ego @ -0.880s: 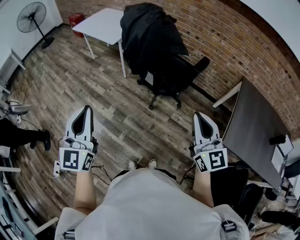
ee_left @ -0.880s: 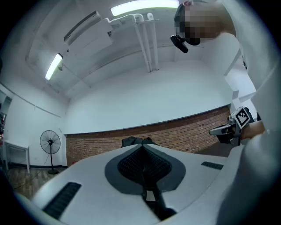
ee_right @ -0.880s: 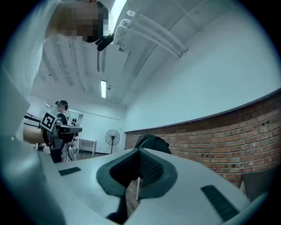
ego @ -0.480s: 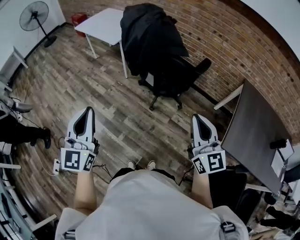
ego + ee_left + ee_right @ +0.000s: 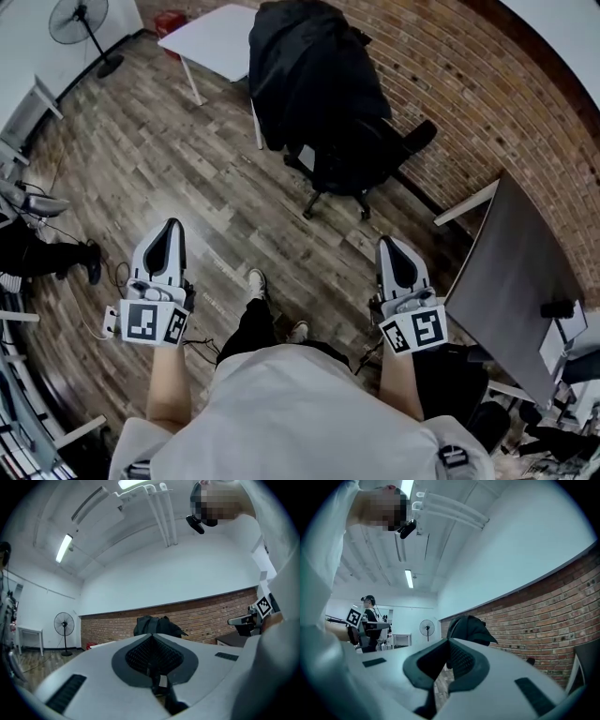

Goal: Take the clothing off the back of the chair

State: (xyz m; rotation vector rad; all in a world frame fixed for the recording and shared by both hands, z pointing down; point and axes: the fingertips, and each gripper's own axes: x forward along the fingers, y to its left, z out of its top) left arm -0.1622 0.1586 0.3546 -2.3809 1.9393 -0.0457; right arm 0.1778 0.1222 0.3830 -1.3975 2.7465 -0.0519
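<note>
A black garment (image 5: 314, 75) hangs over the back of a black office chair (image 5: 361, 159) by the brick wall. It shows far ahead in the left gripper view as the same garment (image 5: 154, 623), and in the right gripper view the garment (image 5: 468, 627) is seen past the jaws. My left gripper (image 5: 172, 227) is held level, well short of the chair, shut with nothing in it; its tips (image 5: 151, 635) meet. My right gripper (image 5: 387, 244) is level at the same distance, its jaws (image 5: 449, 641) closed together and empty.
A white table (image 5: 220, 28) stands just left of the chair. A dark grey table (image 5: 516, 272) is close on my right. A standing fan (image 5: 80, 19) is at the far left. Another person's legs (image 5: 42, 258) and cables are at the left edge.
I have stepped toward the chair: my left foot is now forward and the chair and garment sit closer in the head view. Both grippers stay shut and empty.
</note>
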